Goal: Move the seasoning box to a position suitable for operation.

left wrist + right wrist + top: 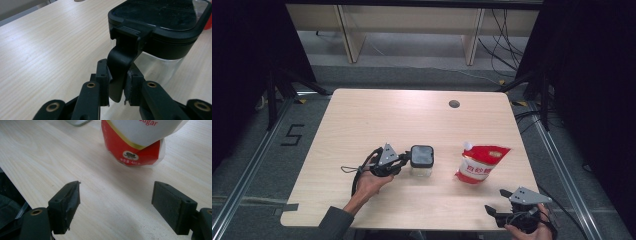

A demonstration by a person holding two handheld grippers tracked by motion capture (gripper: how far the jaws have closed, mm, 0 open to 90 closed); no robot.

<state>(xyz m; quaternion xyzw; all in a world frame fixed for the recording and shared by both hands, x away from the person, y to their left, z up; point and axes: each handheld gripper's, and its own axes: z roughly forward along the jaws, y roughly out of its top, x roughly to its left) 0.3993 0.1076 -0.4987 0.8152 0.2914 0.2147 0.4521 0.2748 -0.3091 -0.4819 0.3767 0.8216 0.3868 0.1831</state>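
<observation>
A clear square container (421, 161) with a black lid (160, 20) stands near the middle of the wooden table (387, 115). My left gripper (404, 160) comes at it from the left, held level. In the left gripper view this gripper (117, 87) is shut on the lid's black hanging latch (120, 62), and its pads press the tab from both sides. A red and white sugar pouch (479, 165) lies to the right of the container. My right gripper (492, 212) rests at the table's front right edge, open. Nothing sits between its jaws (116, 202), and the pouch (135, 142) lies ahead of them.
A round cable hole (454, 104) sits in the table's far right part. The front table edge runs just behind my right gripper. Cables (507, 45) and wooden furniture legs (349, 35) lie on the floor beyond the table.
</observation>
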